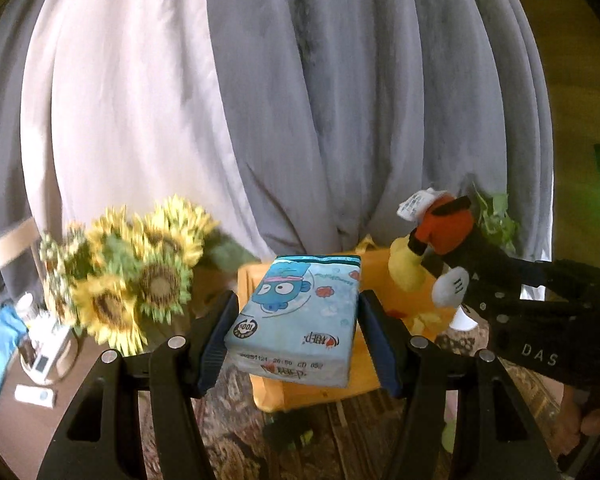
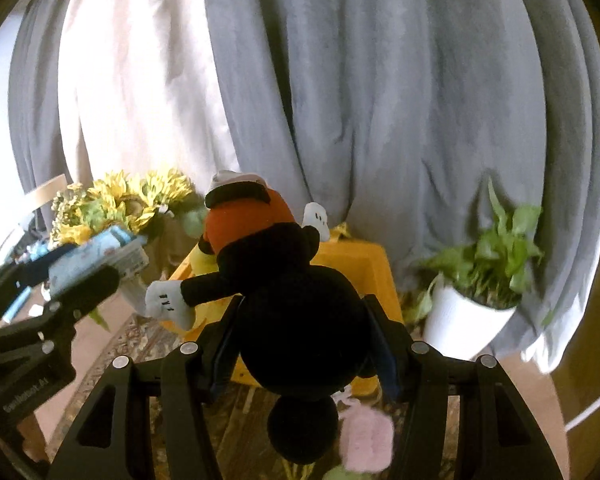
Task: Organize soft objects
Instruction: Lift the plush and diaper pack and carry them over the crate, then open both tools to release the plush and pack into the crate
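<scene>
My left gripper (image 1: 298, 334) clamped on a blue tissue pack (image 1: 296, 316), my right gripper (image 2: 304, 342) gripping a black plush toy (image 2: 296, 312), both above a yellow bin (image 2: 364, 264)

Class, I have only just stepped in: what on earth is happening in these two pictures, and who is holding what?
A person is working with two handheld grippers above a yellow bin. The left gripper is clamped on a blue tissue pack with a cartoon print, held over the bin. The right gripper grips a black plush toy with orange shorts and white gloves, also raised near the bin. Neither item is inside yet. Sunflowers and a potted plant stand before the grey curtain.
</scene>
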`<state>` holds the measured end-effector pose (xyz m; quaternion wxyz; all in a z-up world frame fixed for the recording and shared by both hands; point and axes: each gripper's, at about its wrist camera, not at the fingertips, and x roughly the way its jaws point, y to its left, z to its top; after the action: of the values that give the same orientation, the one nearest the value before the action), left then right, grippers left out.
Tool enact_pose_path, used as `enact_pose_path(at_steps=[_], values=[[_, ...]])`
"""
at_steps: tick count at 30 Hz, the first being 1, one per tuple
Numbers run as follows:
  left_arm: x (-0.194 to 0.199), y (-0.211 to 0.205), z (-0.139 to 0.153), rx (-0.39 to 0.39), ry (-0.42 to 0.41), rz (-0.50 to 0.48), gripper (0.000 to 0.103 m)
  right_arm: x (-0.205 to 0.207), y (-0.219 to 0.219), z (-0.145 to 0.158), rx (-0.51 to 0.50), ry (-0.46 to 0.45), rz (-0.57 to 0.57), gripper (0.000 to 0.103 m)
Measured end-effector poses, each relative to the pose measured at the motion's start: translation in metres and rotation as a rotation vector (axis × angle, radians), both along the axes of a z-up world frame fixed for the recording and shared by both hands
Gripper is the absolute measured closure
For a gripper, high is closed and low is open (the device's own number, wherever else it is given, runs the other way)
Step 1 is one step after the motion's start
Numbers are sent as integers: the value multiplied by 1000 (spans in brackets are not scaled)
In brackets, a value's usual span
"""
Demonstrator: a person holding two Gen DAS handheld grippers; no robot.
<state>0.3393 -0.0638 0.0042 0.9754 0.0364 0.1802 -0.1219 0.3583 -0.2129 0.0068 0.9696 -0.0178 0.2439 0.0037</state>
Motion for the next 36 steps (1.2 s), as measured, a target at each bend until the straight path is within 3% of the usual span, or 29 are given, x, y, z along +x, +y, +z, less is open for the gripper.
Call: enact_pose_path(at_steps=[6, 11, 17, 25, 28, 31, 36], values=[[23, -10, 17, 36, -50, 1, 42, 24, 4, 15, -106, -28, 32, 45], [48, -16, 22, 61, -58, -1, 45, 53, 1, 20, -135, 3, 60, 45], [92, -26, 18, 63, 0, -50, 48, 106, -5, 7, -135, 133, 109, 45], [168, -42, -15, 105, 187, -105, 49, 162, -12, -32, -144, 308, 116, 44], [189, -50, -32, 124, 277, -136, 41, 183, -12, -52, -140, 396, 156, 40], [200, -50, -42, 130, 331, -87, 20, 190, -20, -59, -164, 399, 90, 34], [195, -45, -40, 143, 326, -34, 18, 182, -35, -47, -144, 364, -24, 34]])
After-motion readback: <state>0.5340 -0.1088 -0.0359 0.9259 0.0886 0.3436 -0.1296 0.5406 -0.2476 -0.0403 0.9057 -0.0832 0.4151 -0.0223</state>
